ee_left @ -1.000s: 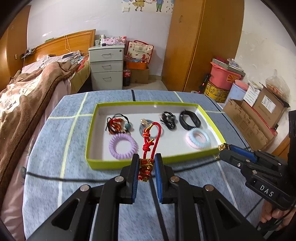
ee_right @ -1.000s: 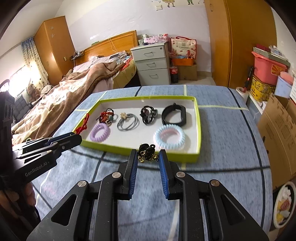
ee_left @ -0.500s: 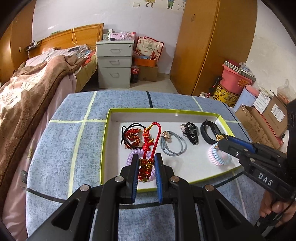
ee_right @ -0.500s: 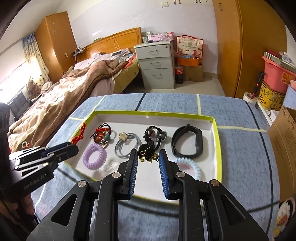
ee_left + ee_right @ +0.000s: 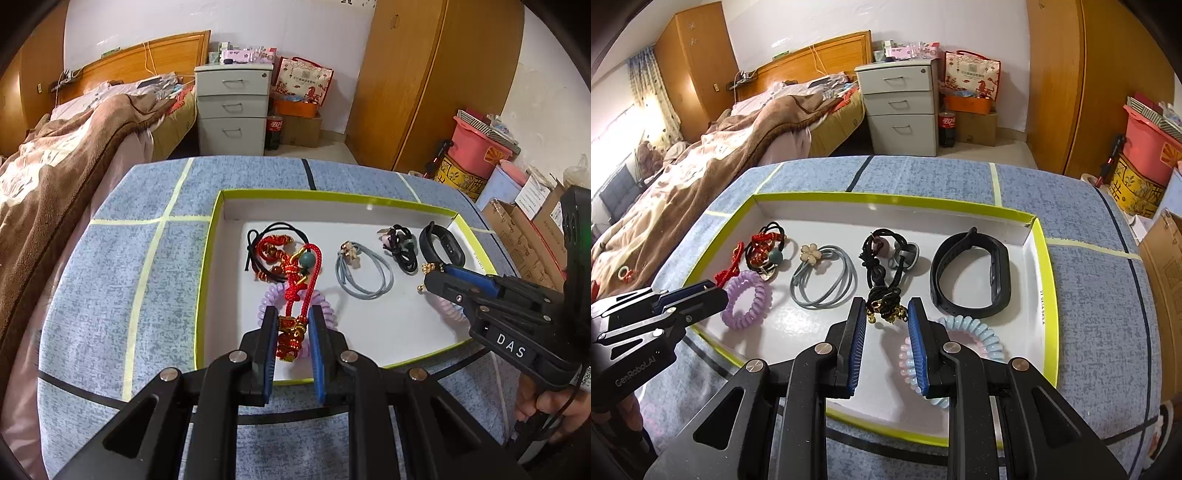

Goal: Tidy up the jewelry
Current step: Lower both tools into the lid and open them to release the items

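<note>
Moved forward and down since a second ago: both grippers, then short of the tray's near rim, now over the tray (image 5: pixel 1043 258) itself. Fingers of the left gripper (image 5: pixel 291 325) nearly closed, pinching the red knotted cord charm (image 5: pixel 295 295) by its lower gold-trimmed end, loop reaching up over the purple spiral hair tie (image 5: pixel 325 306) and the red beaded bracelet (image 5: pixel 269 251). Fingers of the right gripper (image 5: pixel 886 314) partly closed, clamping a black cord piece with small gold bells (image 5: pixel 884 306), above the white tray floor, pastel spiral hair tie (image 5: pixel 979 332) just beside the right finger. Both tilted steeply down toward the tray on the blue-clothed bench (image 5: pixel 110 295). Hand (image 5: pixel 554 410) visible under the right gripper's handle. Further back in the tray: grey hair elastic with a flower (image 5: pixel 823 277), black wristband (image 5: pixel 971 277).
</note>
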{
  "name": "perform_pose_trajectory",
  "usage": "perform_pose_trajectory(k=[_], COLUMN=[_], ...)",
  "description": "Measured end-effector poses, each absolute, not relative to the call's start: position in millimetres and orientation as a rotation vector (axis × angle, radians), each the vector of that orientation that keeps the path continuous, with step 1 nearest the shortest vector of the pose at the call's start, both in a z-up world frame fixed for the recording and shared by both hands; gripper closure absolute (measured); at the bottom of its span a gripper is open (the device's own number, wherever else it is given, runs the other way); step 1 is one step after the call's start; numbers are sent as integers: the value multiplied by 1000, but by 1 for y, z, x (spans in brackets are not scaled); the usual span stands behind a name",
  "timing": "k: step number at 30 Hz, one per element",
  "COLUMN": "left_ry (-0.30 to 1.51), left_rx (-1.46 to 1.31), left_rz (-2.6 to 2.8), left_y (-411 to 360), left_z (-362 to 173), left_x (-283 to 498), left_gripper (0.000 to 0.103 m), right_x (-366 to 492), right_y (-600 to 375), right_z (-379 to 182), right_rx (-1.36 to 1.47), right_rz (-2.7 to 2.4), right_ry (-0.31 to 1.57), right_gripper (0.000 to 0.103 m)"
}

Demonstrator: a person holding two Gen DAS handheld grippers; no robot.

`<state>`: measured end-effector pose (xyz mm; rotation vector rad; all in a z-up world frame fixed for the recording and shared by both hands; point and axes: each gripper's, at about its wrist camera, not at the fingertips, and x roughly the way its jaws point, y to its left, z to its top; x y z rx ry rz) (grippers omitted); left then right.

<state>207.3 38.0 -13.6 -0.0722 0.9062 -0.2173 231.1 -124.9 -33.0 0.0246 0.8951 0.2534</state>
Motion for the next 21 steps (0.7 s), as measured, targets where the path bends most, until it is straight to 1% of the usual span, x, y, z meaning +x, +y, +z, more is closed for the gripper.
perform_pose_trajectory(k=[16,18,20,21], left_ry=[927,929,927,928], left_rx=[-75,-76,-78,-82], left_rz=[-221,-221,-220,-219], left_y=[38,38,38,38], left_z=[-18,-17,-16,-16], left_x=[207,207,207,207], left_gripper=[85,85,84,81], right_x=[232,231,229,229], right_y=[-116,-116,-116,-116], right_z=[-36,-36,-35,-35], right_rx=[-45,-45,-44,-42], right_rz=[252,248,246,248], right_ry=[900,897,895,894], right_gripper=[77,73,64,62])
